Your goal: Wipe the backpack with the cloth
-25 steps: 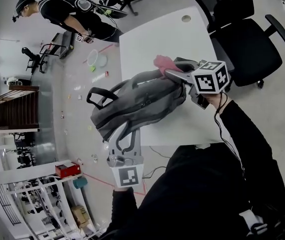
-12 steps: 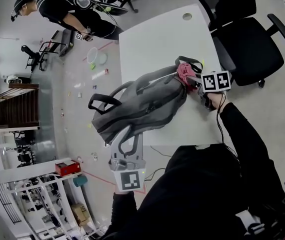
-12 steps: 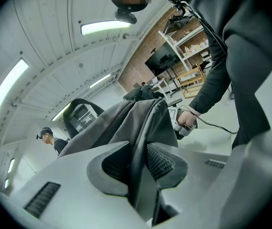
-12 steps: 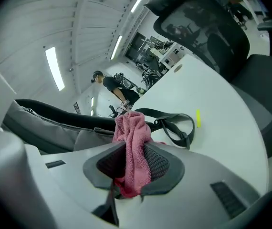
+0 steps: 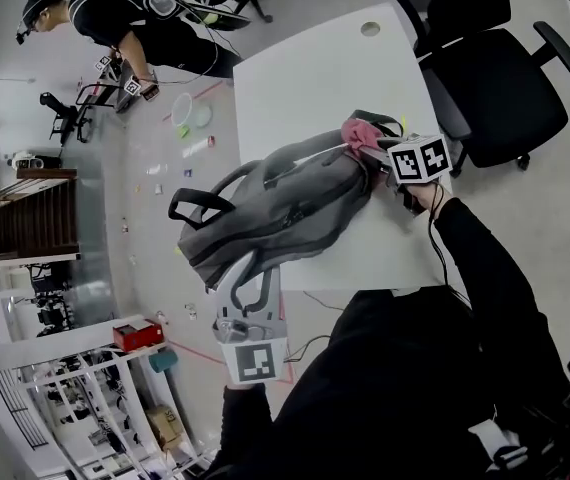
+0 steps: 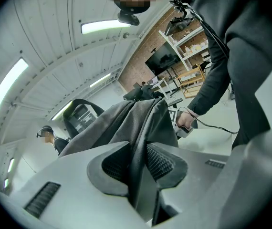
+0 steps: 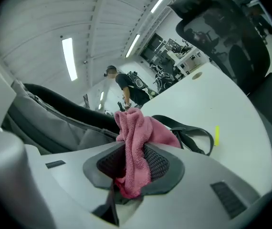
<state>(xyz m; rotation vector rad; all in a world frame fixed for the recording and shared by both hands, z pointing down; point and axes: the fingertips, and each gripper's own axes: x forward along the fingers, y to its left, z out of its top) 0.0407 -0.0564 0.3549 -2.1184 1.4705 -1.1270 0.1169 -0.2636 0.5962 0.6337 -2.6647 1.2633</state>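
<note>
The grey backpack of matt woven fabric [image 5: 295,203] is lying on a smooth, matt white tabletop [image 5: 305,78]. Against the backpack, the pink cloth of looped terry [image 5: 358,133] is looking rough.

Black chair [image 5: 510,98] beside table [image 5: 305,78] (white).

Open table [image 5: 305,78] beyond backpack [image 5: 285,203], chair [image 5: 495,88] alongside

Overhead plus 2 close views of backpack [image 5: 285,208]
</note>
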